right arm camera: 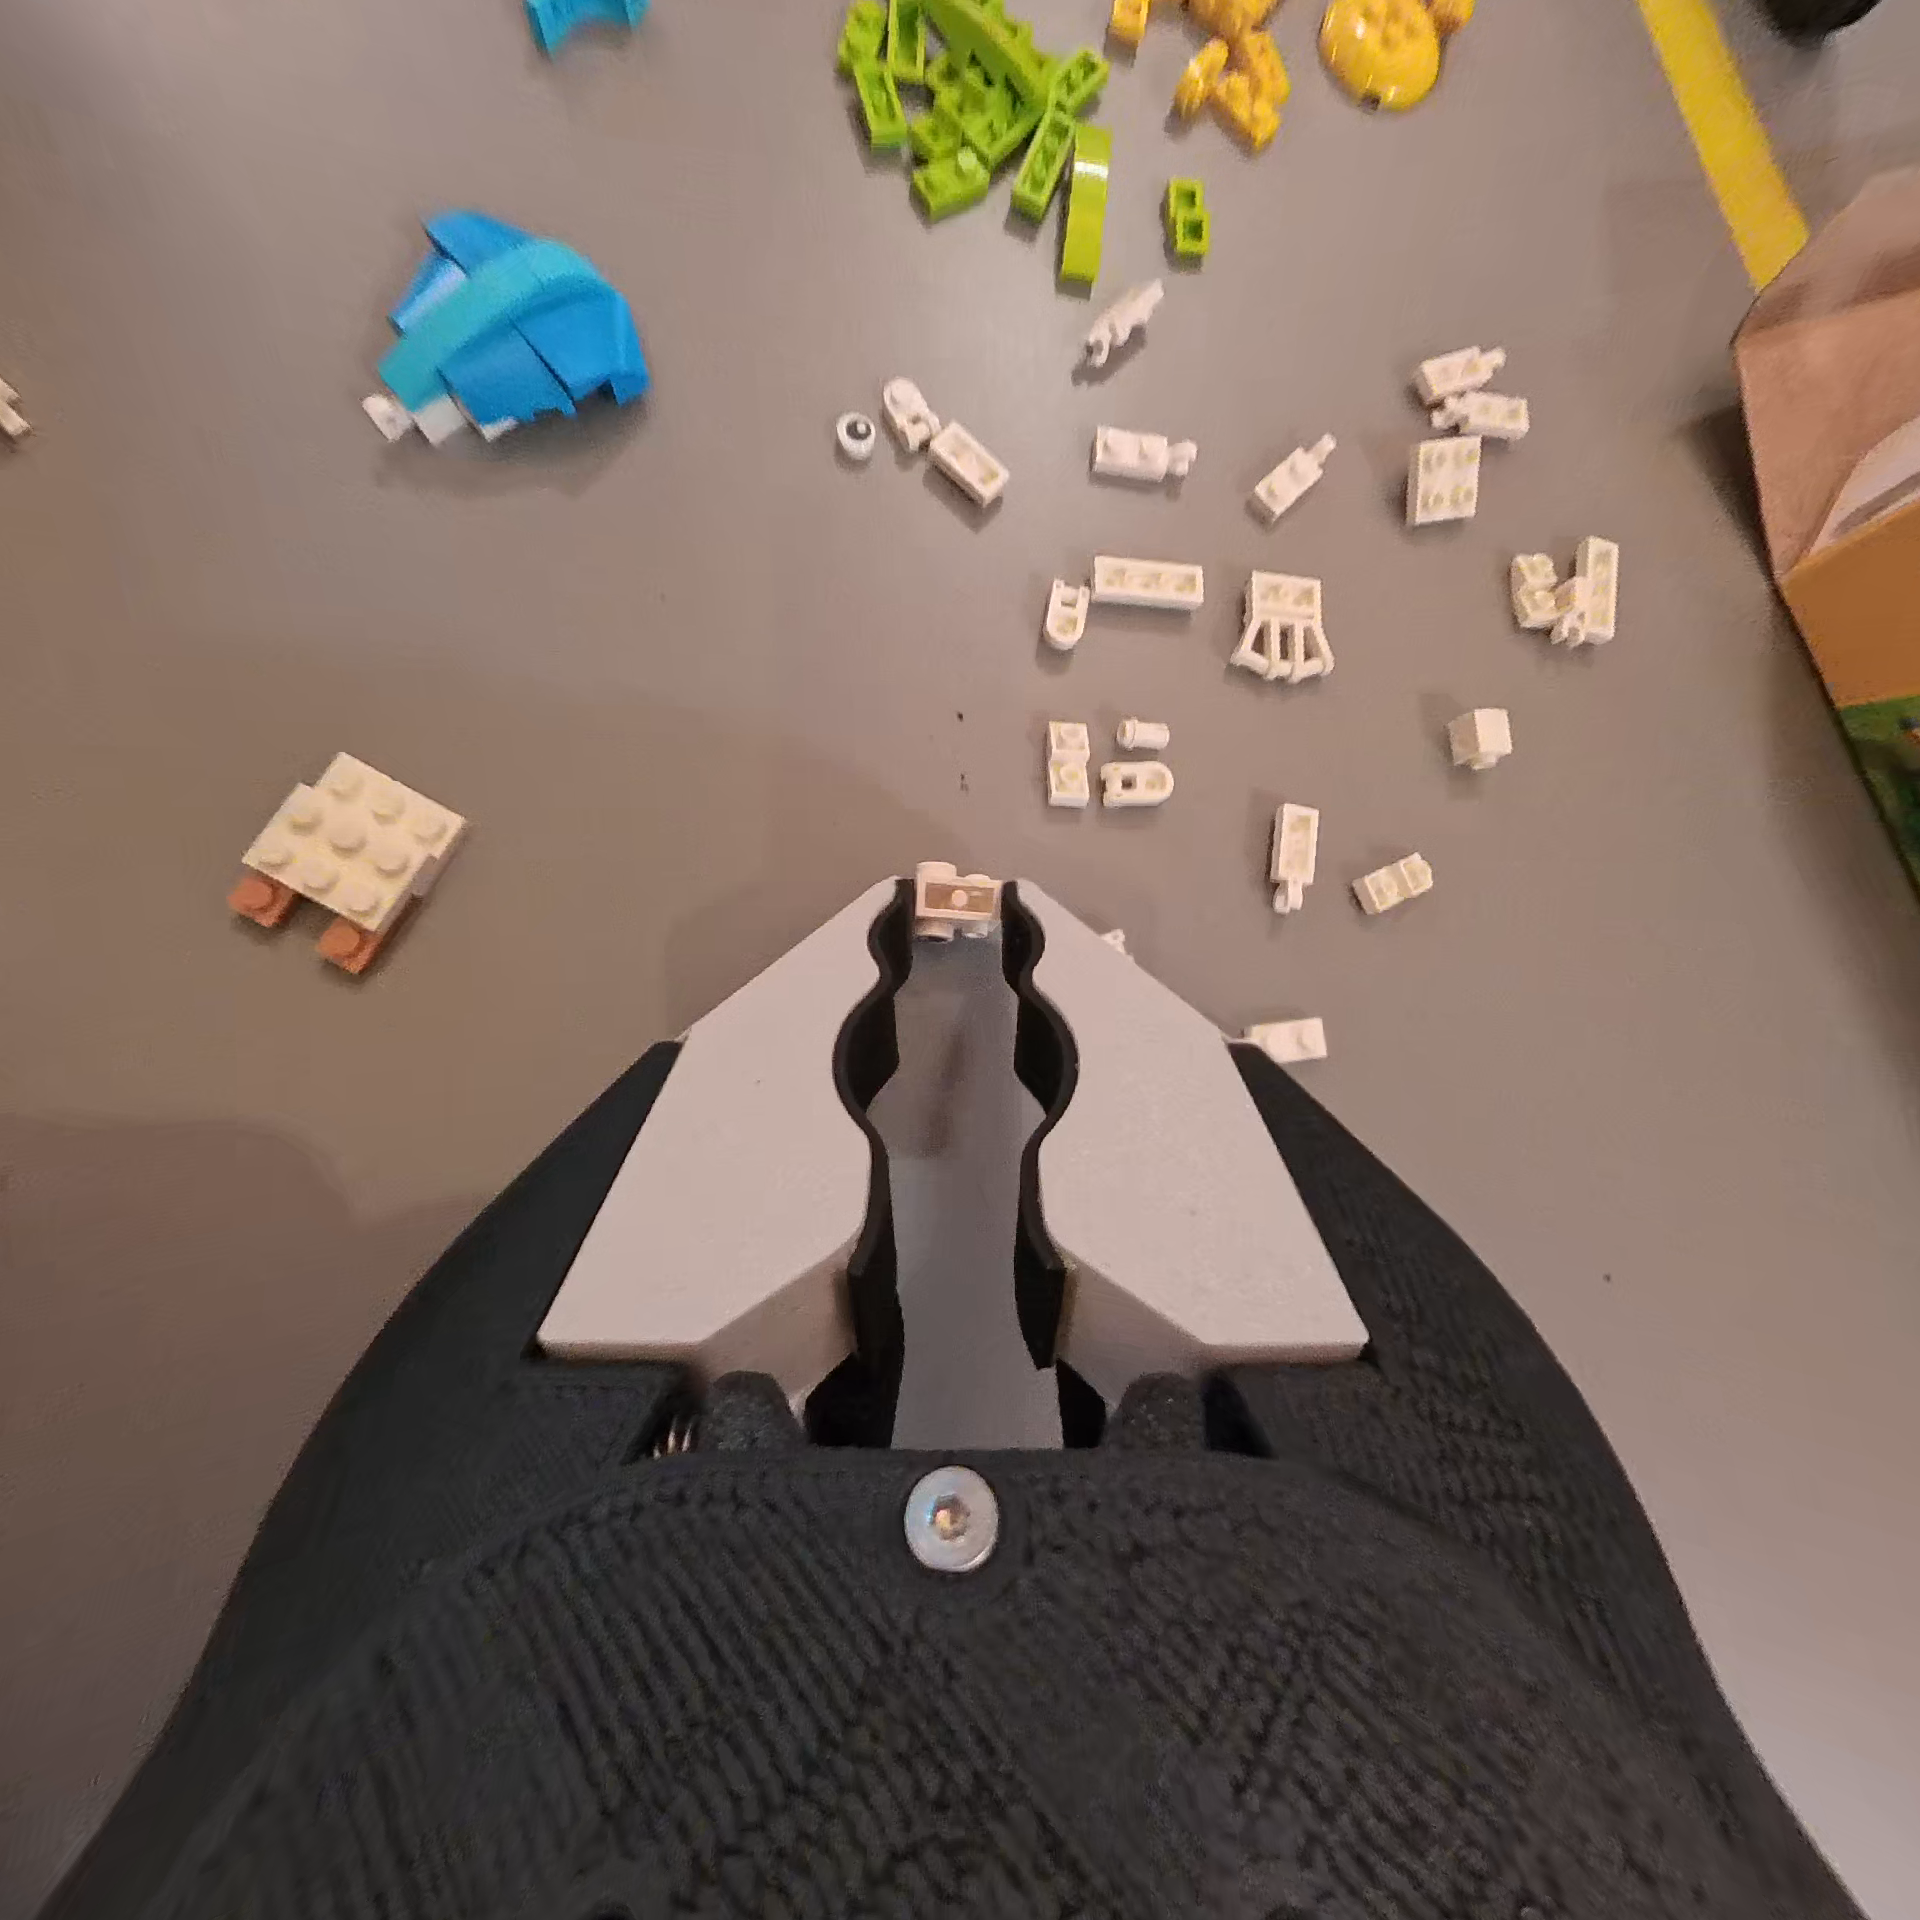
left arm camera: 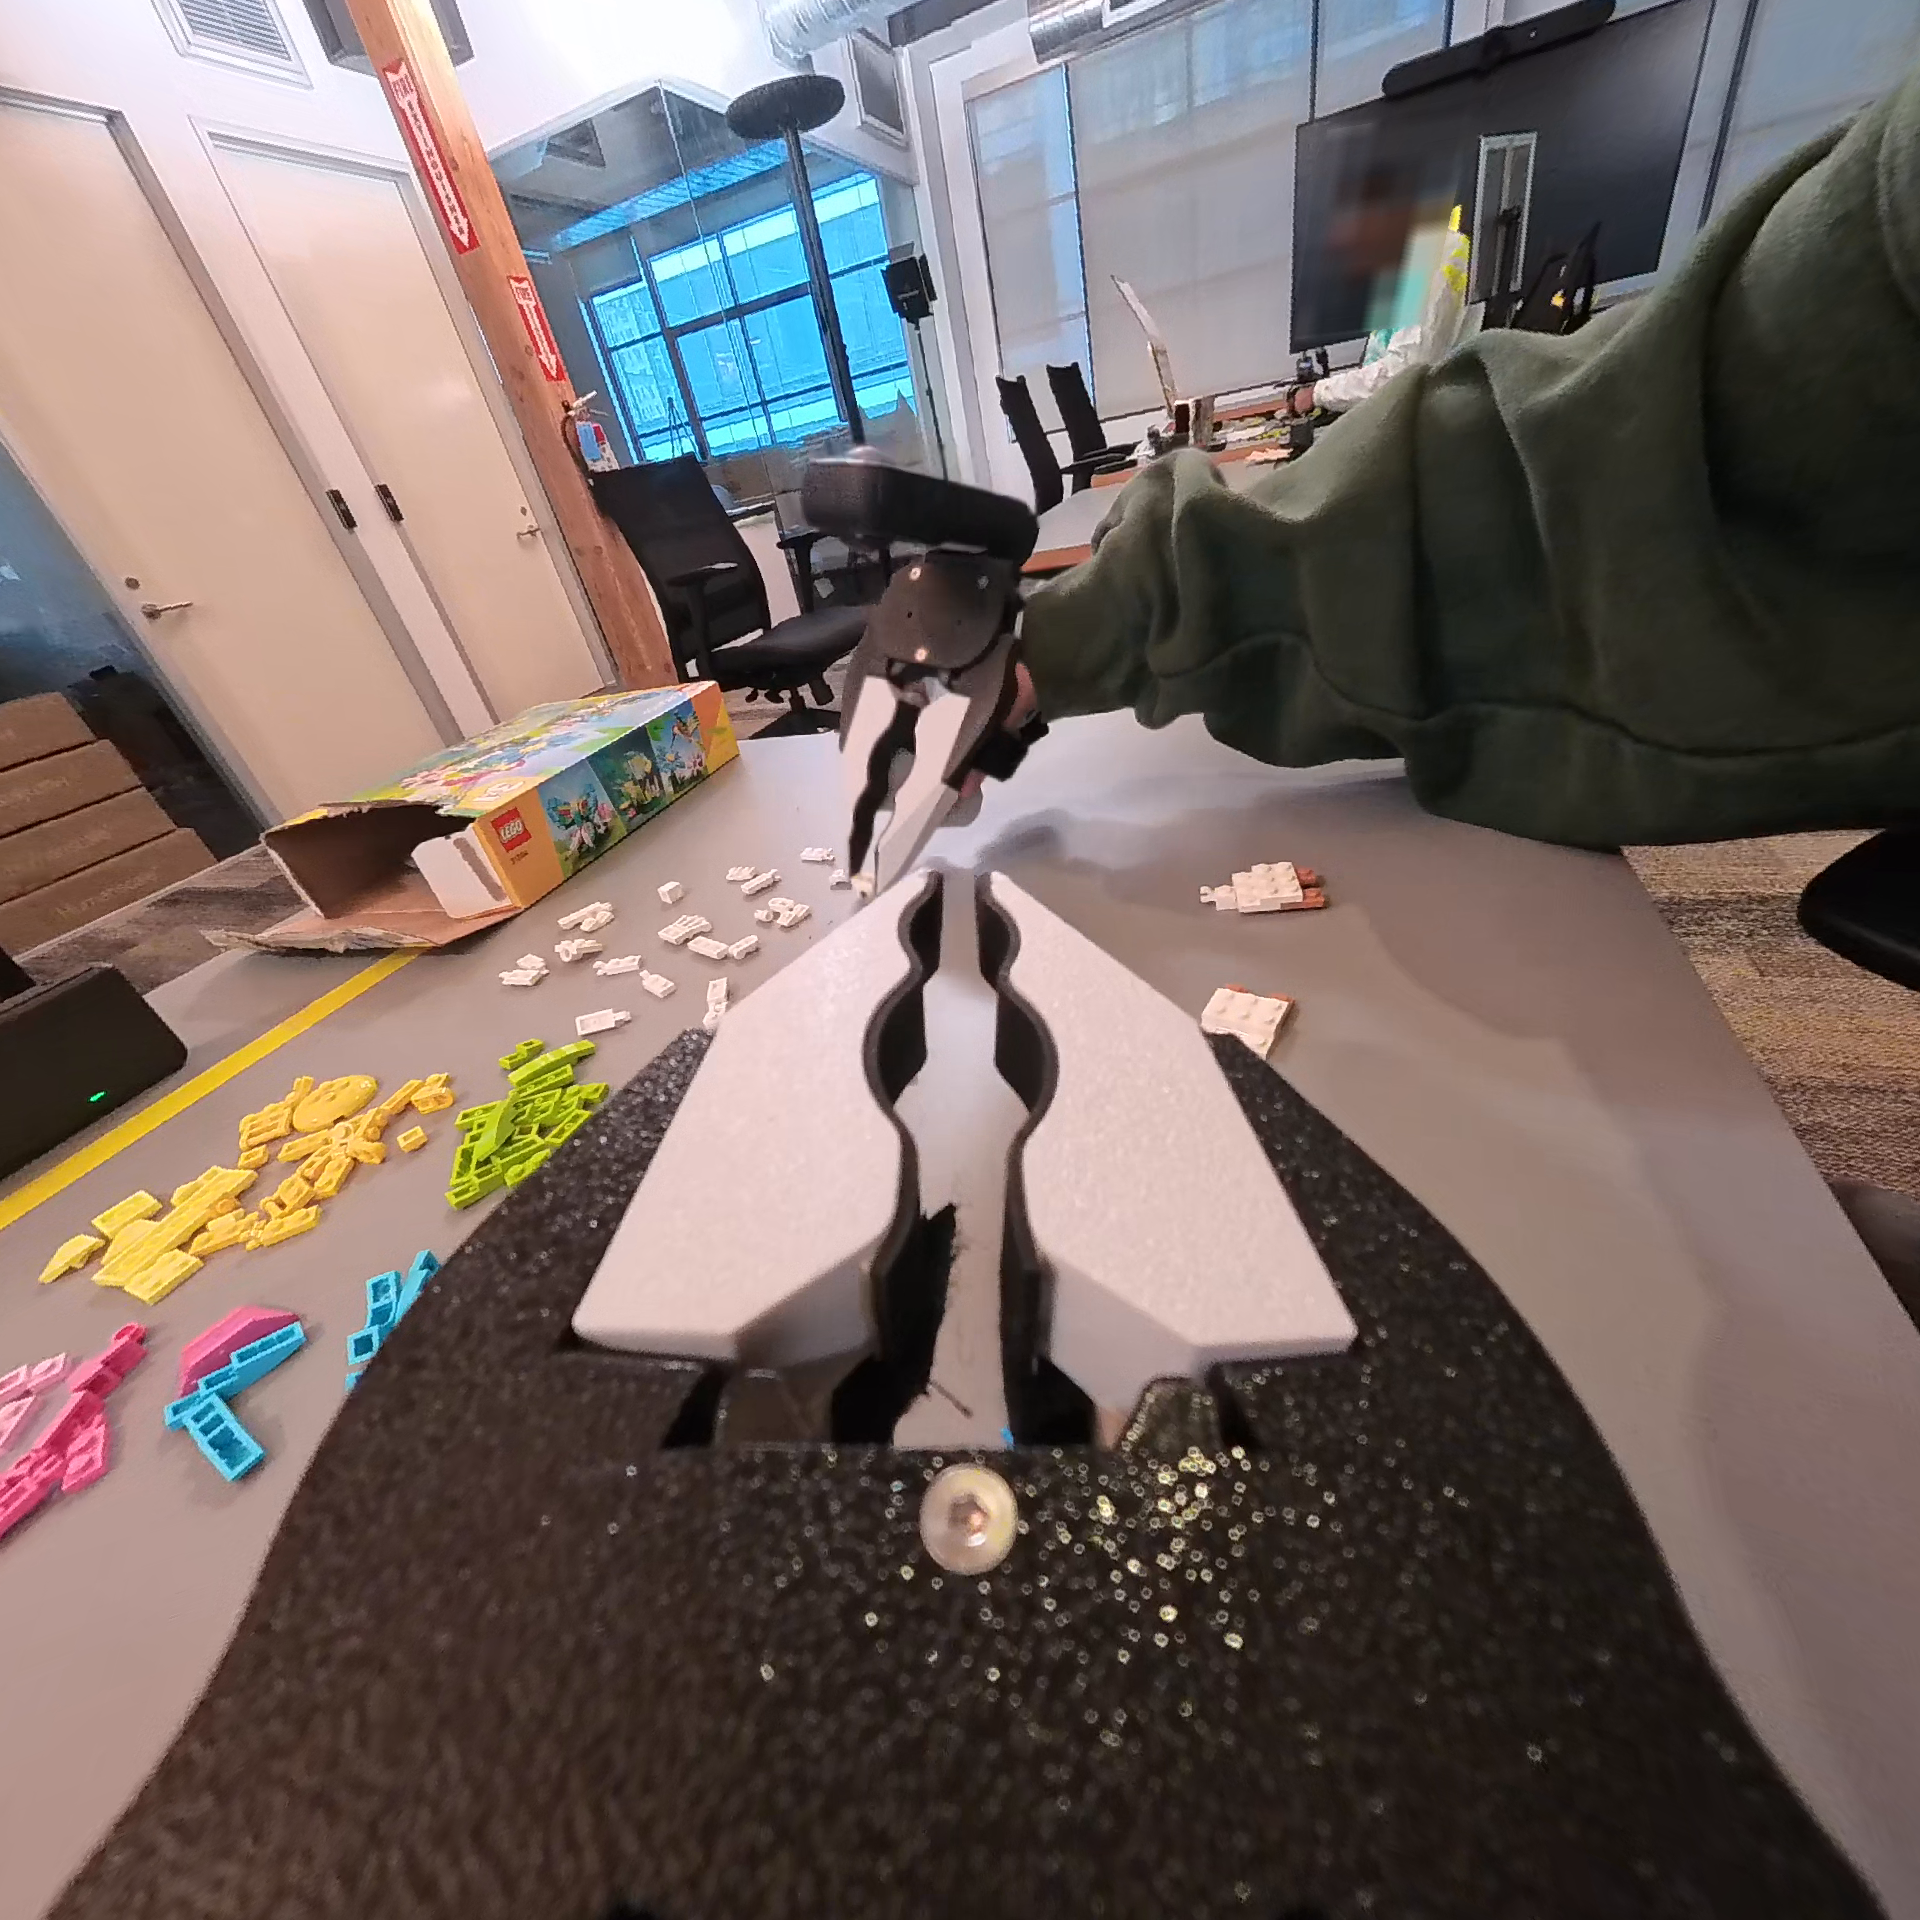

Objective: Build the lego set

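Your right gripper (right arm camera: 958, 902): jaws narrow, both pads pressed on a small white brick (right arm camera: 956, 900) pinched at the very fingertips, above the grey table (right arm camera: 623, 644).

Your left gripper (left arm camera: 958, 883): jaws nearly together, a thin slit between the tips with nothing in it. Your right gripper's fingertips hang just ahead of these tips and slightly to the left.

Ahead and right of your right jaws: loose white pieces (right arm camera: 1278, 613), scattered. Farther ahead: green pieces (right arm camera: 977, 114) and yellow pieces (right arm camera: 1299, 52).

Left of your right jaws: a white-and-brown plate assembly (right arm camera: 348, 857). Ahead and left: a blue assembly (right arm camera: 514, 332).

Far right edge: an opened cardboard box (right arm camera: 1839, 447).

Right of your left jaws: a second white-and-brown assembly (left arm camera: 1265, 890), well apart.
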`<action>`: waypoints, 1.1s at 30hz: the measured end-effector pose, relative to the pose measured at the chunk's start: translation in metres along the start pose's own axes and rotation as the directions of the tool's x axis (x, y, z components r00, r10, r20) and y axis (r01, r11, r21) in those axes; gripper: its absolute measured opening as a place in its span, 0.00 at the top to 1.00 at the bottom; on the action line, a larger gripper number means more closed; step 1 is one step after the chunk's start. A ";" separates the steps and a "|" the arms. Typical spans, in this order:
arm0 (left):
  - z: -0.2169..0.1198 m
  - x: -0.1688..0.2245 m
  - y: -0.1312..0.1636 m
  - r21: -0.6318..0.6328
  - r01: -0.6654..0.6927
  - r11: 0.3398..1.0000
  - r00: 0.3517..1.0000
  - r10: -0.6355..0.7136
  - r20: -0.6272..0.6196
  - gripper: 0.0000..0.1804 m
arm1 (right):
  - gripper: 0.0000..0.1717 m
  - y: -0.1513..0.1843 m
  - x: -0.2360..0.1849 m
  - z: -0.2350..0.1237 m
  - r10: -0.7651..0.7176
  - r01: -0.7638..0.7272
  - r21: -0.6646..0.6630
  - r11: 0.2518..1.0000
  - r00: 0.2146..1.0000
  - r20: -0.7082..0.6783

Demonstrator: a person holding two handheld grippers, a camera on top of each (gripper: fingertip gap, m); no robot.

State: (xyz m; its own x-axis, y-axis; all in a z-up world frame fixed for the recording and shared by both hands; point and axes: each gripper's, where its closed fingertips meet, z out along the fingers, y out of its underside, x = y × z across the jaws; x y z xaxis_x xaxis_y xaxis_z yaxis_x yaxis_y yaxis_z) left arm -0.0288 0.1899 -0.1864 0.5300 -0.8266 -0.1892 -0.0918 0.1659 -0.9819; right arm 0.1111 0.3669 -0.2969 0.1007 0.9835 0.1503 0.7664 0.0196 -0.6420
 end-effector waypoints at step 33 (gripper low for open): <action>0.001 0.001 0.000 -0.003 0.007 1.000 1.000 -0.007 -0.010 0.98 | 0.83 -0.012 -0.009 0.002 0.044 -0.045 0.008 0.999 0.996 0.082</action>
State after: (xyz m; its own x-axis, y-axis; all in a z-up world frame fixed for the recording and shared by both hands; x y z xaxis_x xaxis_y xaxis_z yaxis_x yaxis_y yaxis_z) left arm -0.0276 0.1892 -0.1871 0.5225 -0.8328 -0.1828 -0.0912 0.1585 -0.9831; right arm 0.0996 0.3585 -0.2922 0.0820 0.9948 0.0598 0.7559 -0.0230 -0.6543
